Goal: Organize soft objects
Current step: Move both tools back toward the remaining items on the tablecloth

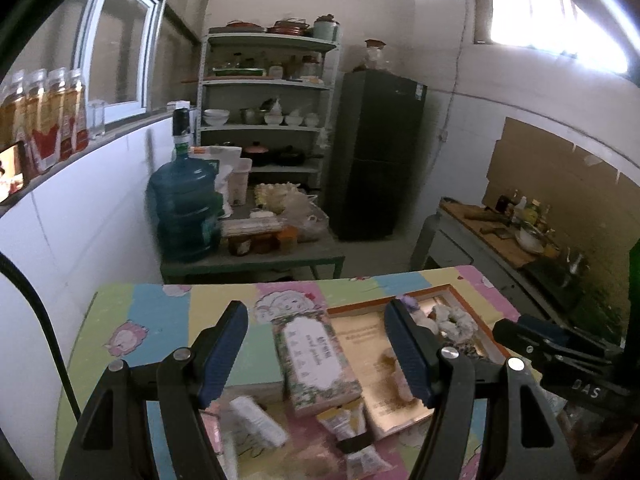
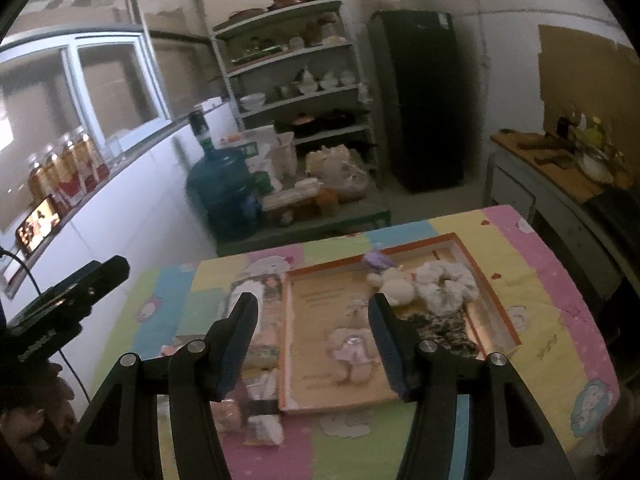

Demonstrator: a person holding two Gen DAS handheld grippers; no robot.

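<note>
Both grippers hover above the table, jaws spread wide, nothing between them. The left gripper [image 1: 316, 354] sits over the clutter left of the tray; the right gripper [image 2: 312, 344] sits over the near half of the tray.

The soft stuff is already in the shallow orange-rimmed tray [image 2: 498, 312] on the pastel cartoon tablecloth [image 2: 552, 292]:
- small plush bear in a pink outfit [image 2: 350, 354], lying flat near the tray's front, between the right gripper's fingers in that view
- cream plush toy [image 2: 396, 288] toward the back
- white fluffy scrunchie [image 2: 444, 284] just beside it, apparently touching
- dark speckled fabric piece [image 2: 440, 332] in front of the scrunchie
- small purple item [image 2: 378, 260] at the back rim, too blurred to identify

Outside the tray, on the left: floral box [image 1: 316, 360], stiff, not soft. Tubes and sachets [image 1: 348, 428] lie in front of it; blurred, can't tell what they are.

Handling, my guess: everything plush is light and squashy, so it won't slip and won't break. It compresses a lot, so the jaws need to close far. Take the bear across the torso, not by a limb, or it dangles. Pinch the scrunchie through one side of the ring. The fabric piece is limp; pinch a bunched fold, not a flat edge.

Risk: the tray is light and may drag along if a toy snags.
</note>
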